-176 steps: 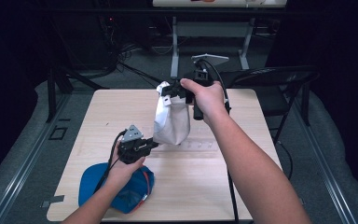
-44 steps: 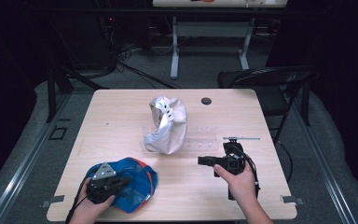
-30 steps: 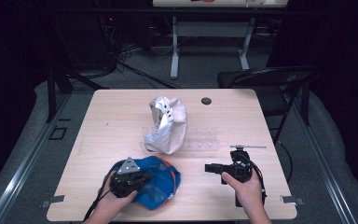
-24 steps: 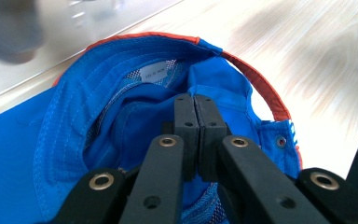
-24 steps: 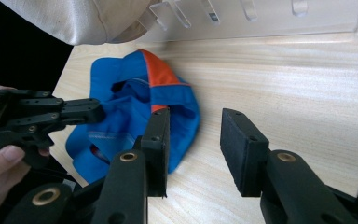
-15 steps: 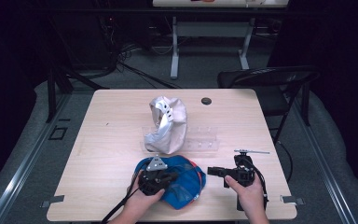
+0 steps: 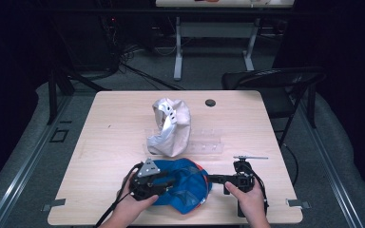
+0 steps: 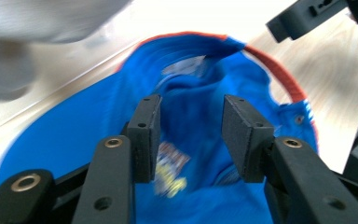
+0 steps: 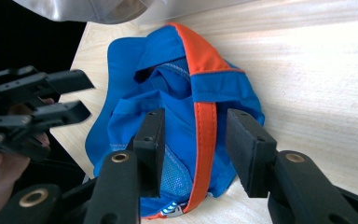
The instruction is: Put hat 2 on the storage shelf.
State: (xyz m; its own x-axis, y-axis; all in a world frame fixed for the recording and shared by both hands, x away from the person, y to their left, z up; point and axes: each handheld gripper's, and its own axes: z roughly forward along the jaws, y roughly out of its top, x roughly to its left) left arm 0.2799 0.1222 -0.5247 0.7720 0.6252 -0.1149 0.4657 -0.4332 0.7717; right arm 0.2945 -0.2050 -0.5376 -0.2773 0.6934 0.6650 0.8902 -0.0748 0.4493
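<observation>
Blue fabric cap with orange trim had shifted right toward the right gripper; the left gripper had just been opening, cap loose between its jaws; right gaped empty. 1 blue cap, 1 grey cap, 2 grippers.

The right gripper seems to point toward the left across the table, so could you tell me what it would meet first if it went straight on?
Most likely the blue cap: the right gripper has its open jaws aimed at the cap's orange band, though depth is unclear.
</observation>
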